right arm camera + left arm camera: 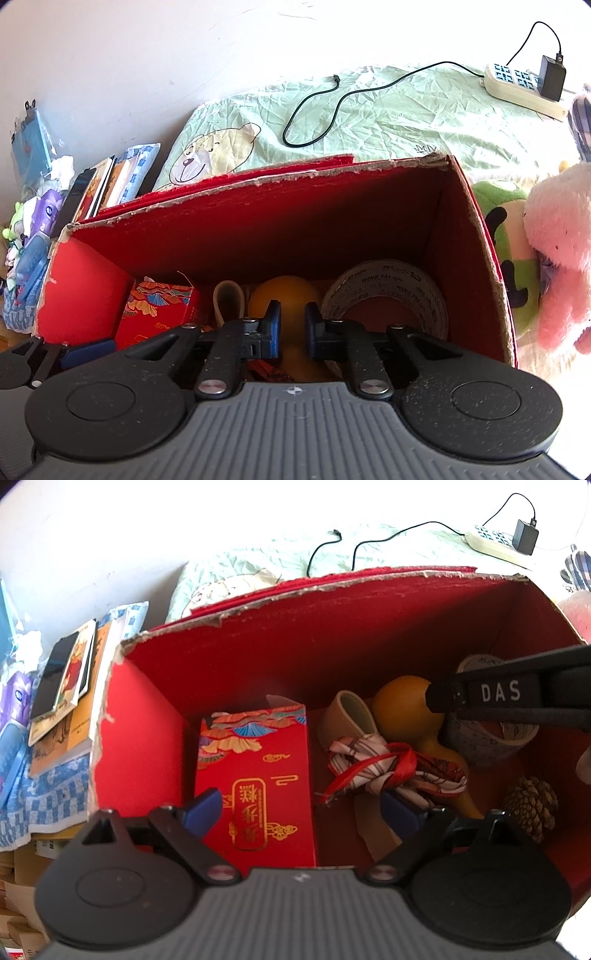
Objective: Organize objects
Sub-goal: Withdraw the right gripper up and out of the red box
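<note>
Red cardboard box point(155, 709) fills the left wrist view: a red packet point(255, 775) with gold Chinese characters lies lengthwise toward the far wall at lower centre, between the spread blue fingers of the left gripper point(303, 812), while a black arm marked "DAS" crosses the upper right. From the right wrist, the right gripper point(291, 330) stands narrowly parted, pinching nothing, before an orange gourd point(284, 295); the tape roll point(384, 295), printed "WING TAI", leans at right.

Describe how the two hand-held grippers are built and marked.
Both look alike: a ribbed grey body, two round black discs, black linkage arms with silver pivot pins, and blue finger pads. The left hand-held gripper shows this; the right hand-held gripper also carries white "DAS" lettering on its side.
</note>
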Available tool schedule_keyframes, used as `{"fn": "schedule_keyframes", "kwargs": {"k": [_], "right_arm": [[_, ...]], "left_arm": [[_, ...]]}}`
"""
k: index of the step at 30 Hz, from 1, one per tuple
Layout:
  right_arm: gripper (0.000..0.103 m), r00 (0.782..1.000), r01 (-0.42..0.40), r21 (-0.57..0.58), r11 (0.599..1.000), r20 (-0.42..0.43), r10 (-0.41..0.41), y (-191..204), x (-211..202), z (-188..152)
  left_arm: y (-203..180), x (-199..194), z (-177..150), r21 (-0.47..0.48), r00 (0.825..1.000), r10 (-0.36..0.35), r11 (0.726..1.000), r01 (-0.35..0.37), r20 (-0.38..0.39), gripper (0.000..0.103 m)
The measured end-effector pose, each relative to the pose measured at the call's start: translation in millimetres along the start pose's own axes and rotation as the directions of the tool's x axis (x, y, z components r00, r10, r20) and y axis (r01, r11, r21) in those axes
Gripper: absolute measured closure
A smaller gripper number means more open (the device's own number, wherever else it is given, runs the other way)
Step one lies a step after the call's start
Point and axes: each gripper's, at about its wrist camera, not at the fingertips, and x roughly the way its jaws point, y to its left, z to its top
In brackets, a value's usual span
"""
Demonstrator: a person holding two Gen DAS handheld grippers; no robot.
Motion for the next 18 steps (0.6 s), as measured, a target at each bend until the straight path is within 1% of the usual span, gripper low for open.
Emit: {"fn": "schedule_keyframes", "kwargs": {"k": [5,10,12,14,15,18], "right_arm": [[0.091,1.000,-0.016,0.016,1.000,-0.004,0.016,-2.4,0.7,1.0],[0.088,1.000,-0.024,-0.002,1.000,-0.005,0.024,-0.8,-2.3,1.6],[0.088,1.000,-0.025,0.010,1.000,-0.012,0.025,-2.3,-4.5,2.2],[0.083,1.000,-0.021,0.011,1.000,-0.022,0.021,-3.3,-7.7,2.5],[0.082,1.000,-0.017,0.007,1.000,-0.021,0.017,-4.0,-9.8,2.7],[0.082,1.000,-0.010,0.001,1.000,-0.023,0.010,-6.3,-16.2,1.9]], "left_arm": [[0.4,-0.2,0.1,-0.002,1.000,-0.001,1.000,0.001,0.003,0.009],[0.8,-3.2,-1.7,0.001,1.000,-0.013,1.000,0.013,0.019,0.009],[-0.6,-5.5,-1.9,-0.002,1.000,-0.003,1.000,0.004,0.015,0.009],[-1.2,-10.2,-2.4,-0.019,1.000,0.000,1.000,0.001,0.018,0.009],[-1.8,-13.1,-2.7,-0.024,1.000,0.001,1.000,-0.001,0.024,0.009],[-3.1,-23.4,-3.0,-0.037,0.998,0.035,0.999,-0.033,0.043,0.009]]}}
